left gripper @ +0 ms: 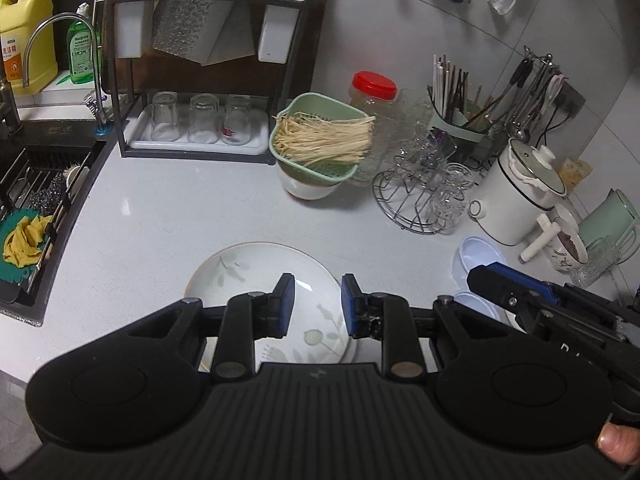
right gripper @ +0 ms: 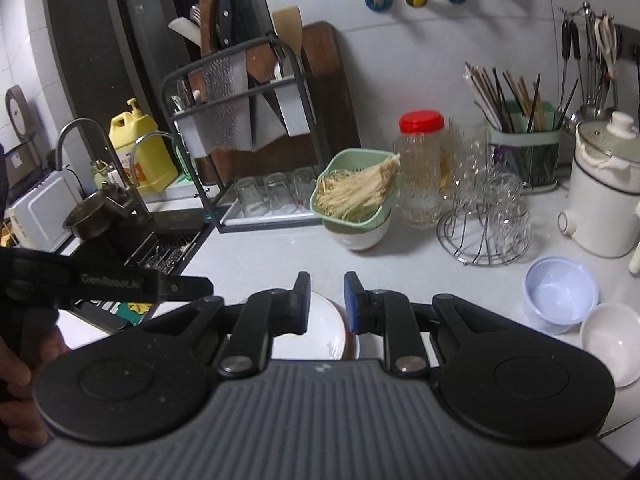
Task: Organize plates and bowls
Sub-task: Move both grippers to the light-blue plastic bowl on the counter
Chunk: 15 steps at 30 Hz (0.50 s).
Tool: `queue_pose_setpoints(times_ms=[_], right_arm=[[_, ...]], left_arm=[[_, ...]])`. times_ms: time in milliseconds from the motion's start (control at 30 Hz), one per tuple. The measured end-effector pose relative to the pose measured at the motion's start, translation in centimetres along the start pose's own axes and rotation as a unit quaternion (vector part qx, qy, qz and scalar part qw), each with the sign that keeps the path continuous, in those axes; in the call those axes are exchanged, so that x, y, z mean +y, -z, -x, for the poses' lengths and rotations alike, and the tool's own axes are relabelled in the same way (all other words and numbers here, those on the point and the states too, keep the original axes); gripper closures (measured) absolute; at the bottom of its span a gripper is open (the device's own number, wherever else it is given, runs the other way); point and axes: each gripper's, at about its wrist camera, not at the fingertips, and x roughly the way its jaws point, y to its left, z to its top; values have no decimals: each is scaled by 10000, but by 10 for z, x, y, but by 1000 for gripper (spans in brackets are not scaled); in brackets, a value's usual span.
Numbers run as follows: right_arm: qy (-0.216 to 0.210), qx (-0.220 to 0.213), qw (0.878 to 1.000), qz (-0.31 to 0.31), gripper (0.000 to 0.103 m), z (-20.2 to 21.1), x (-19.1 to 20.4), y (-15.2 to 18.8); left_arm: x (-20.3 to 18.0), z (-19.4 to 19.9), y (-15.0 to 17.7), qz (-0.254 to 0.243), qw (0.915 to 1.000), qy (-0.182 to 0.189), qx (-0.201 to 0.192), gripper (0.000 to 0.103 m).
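Observation:
A white plate with a leaf pattern [left gripper: 256,280] lies on the grey counter [left gripper: 168,216], right under my left gripper [left gripper: 317,304], which is open and empty just above it. The plate shows in the right wrist view [right gripper: 324,332] under my right gripper [right gripper: 326,300], also open and empty. A pale lilac bowl [right gripper: 560,296] and a white bowl [right gripper: 612,340] sit to the right; in the left wrist view the lilac bowl [left gripper: 478,258] is partly hidden by the right gripper.
A green colander of noodles [left gripper: 316,140] sits on a white bowl at the back. A wire glass rack [left gripper: 424,196], white pot [left gripper: 524,192], mug [left gripper: 568,244] and dish rack with glasses [left gripper: 196,128] line the back. The sink [left gripper: 36,208] is at left.

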Motion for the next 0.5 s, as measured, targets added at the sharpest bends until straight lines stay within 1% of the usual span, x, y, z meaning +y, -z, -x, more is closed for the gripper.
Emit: queue_pose_setpoints(times_ms=[267,500], right_arm=[[72,-25,9999,67,81,24,-21,16],[240,-28,9997,59,81,44,-42,37]], left_arm=[[-31,6,21,8,10000,-6,-25,74],[-54,2,44,-40,10000,52,52,55]])
